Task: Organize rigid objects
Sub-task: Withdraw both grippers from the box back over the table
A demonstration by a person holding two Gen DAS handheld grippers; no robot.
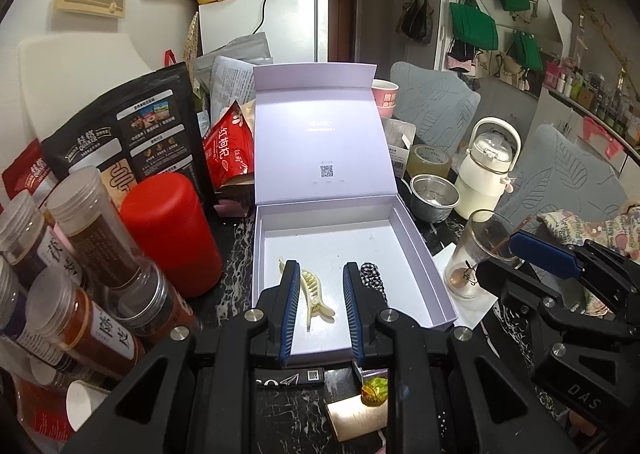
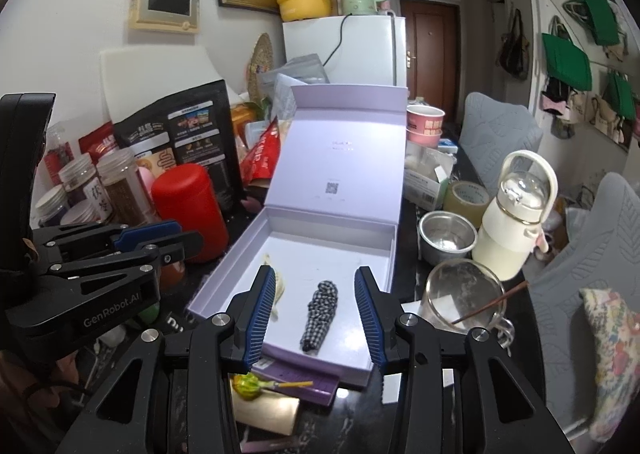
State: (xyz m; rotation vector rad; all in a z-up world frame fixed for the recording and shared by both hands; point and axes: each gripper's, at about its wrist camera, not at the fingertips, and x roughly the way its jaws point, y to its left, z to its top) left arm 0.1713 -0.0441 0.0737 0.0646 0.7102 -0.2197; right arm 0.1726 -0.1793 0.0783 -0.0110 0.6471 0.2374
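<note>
An open lavender box (image 1: 420, 250) (image 2: 224, 266) lies on the dark table with its lid standing up behind it. Inside lie a cream hair claw clip (image 1: 316, 296) (image 2: 280, 286) and a black-and-white checked fabric hair clip (image 1: 372, 274) (image 2: 320, 312). My left gripper (image 1: 321, 274) is open and empty, hovering over the box's near part with the cream clip between its fingers. My right gripper (image 2: 316, 282) is open and empty over the box, the checked clip between its fingers. The right gripper also shows at the right of the left wrist view (image 1: 560, 262).
Spice jars (image 1: 80, 254) and a red canister (image 1: 172, 234) stand left of the box. A glass cup (image 2: 464, 294), steel bowl (image 2: 446, 236), white bottle (image 2: 516, 218) and tape roll (image 2: 468, 196) stand right. A wrapped candy (image 2: 250, 386) and cardboard tube (image 1: 356, 418) lie in front.
</note>
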